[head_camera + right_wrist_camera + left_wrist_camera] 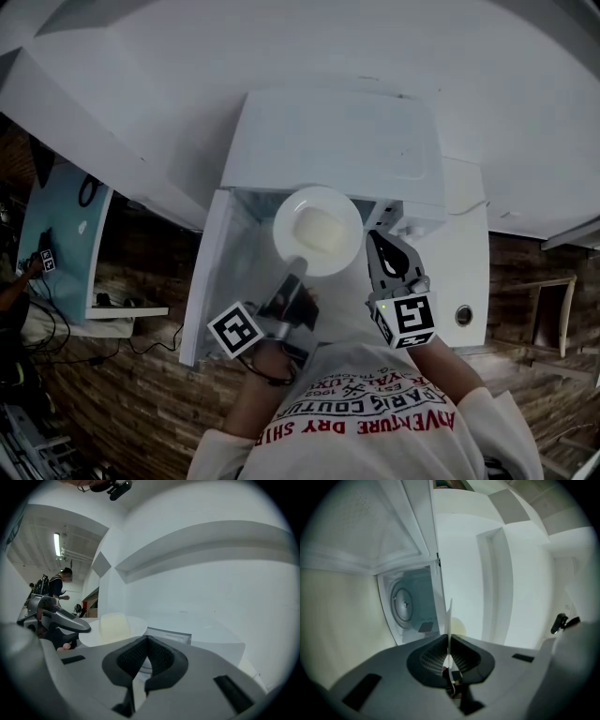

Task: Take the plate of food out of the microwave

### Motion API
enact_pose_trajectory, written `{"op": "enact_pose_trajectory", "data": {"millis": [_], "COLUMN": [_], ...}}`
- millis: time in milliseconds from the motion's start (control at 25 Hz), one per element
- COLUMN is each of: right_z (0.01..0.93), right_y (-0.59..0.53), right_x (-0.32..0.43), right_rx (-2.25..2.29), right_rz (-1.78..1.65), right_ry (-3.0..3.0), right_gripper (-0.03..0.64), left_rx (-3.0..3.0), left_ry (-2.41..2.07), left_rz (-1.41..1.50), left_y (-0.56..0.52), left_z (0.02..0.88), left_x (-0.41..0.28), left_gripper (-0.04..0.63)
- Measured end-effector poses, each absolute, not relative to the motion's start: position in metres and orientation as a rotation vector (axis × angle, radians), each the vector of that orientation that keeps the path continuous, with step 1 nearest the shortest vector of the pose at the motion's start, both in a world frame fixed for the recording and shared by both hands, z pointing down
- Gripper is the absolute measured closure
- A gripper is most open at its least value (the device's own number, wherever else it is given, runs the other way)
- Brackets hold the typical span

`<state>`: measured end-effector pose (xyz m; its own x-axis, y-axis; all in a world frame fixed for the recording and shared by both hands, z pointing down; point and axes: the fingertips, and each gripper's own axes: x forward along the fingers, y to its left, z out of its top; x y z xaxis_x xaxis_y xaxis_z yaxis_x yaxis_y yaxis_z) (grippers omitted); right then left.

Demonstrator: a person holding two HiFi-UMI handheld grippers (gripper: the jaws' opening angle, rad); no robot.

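Our left claw [449,648] grips the rim of the white plate [284,230], pale food [319,226] just ahead of it. Our right claw [146,643], just beside the plate, is closed and empty.

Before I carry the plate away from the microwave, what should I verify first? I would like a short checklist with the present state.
1. Left gripper shut on the plate rim: ok.
2. Plate outside the microwave cavity: ok.
3. Food sits in the plate's middle: ok.
4. Right gripper shut, empty, beside the plate: ok.
5. Microwave door stands open, off to the side: ok.
6. Place to set the plate down: cannot tell.
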<state>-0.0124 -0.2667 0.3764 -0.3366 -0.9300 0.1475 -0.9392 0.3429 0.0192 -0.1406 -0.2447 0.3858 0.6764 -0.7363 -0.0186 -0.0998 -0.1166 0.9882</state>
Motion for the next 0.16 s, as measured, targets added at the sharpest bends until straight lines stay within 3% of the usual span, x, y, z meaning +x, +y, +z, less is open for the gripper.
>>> {"op": "enact_pose_trajectory", "data": {"millis": [160], "right_z": [0.3788], "right_y": [-0.2674], "right_x": [-0.0120], "right_rx": [1.716], "right_rz": [0.108], "right_ry": [-2.458], "right_gripper": [0.606], "left_rx": [1.611], "left_ry": [-0.695], "left_rz": [-0.621], "left_y": [-0.2441], "left_z": [0.3888], "left_x": [-0.1410], "left_gripper": [0.577]}}
